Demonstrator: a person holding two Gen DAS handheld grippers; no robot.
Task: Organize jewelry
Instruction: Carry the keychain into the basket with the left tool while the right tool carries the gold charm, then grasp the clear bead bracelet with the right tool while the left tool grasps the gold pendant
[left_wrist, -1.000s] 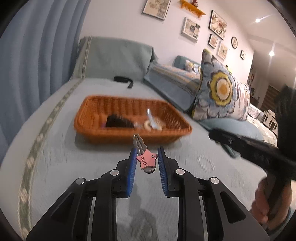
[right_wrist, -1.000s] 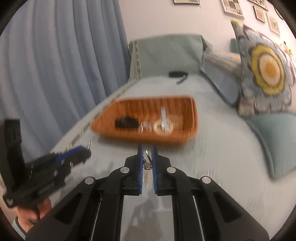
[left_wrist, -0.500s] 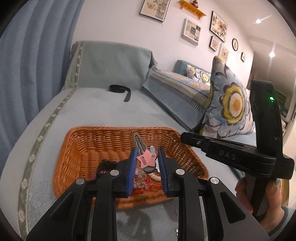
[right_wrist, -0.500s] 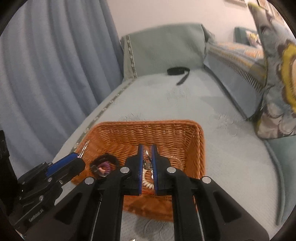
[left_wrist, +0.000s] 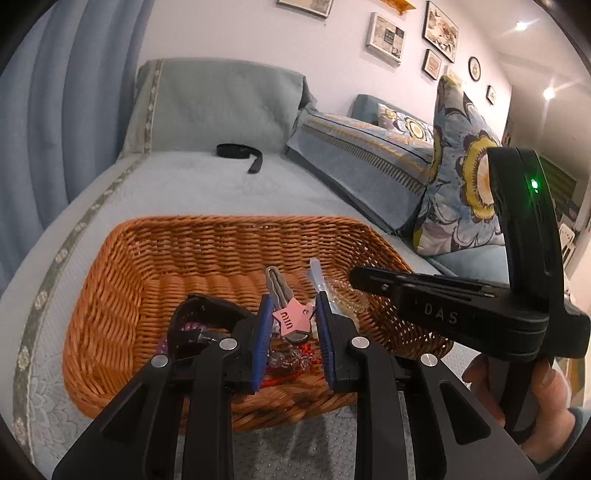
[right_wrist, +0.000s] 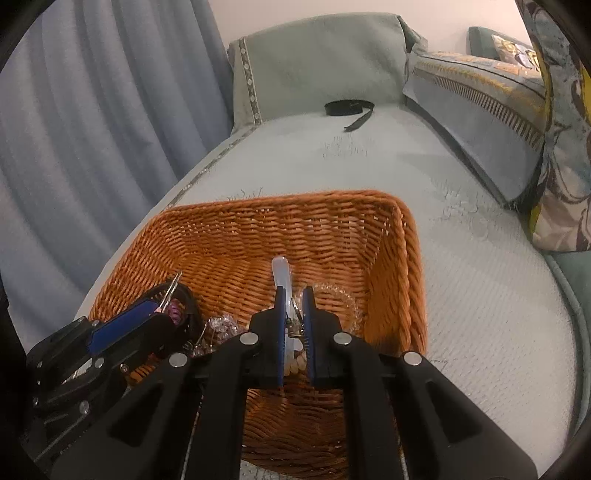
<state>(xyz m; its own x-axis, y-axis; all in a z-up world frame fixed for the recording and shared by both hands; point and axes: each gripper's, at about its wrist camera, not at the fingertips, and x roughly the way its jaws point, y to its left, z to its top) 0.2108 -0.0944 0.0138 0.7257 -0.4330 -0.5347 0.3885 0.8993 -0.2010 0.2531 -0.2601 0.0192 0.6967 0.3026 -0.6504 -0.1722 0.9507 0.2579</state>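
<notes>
Holding, L gripper: clamped on pink star hair clip, over basket
R gripper: pinched tight on small metal clasp, over wicker basket
Basket: on sofa cover, jewelry inside

Both views show even, moderately bright indoor lighting. In the left wrist view, two ceiling lights glare at upper right and a green indicator lamp glows. Shadows are soft. Fisheye distortion bends the curtain and darkens the corners. Slight blur softens the basket contents.
</notes>
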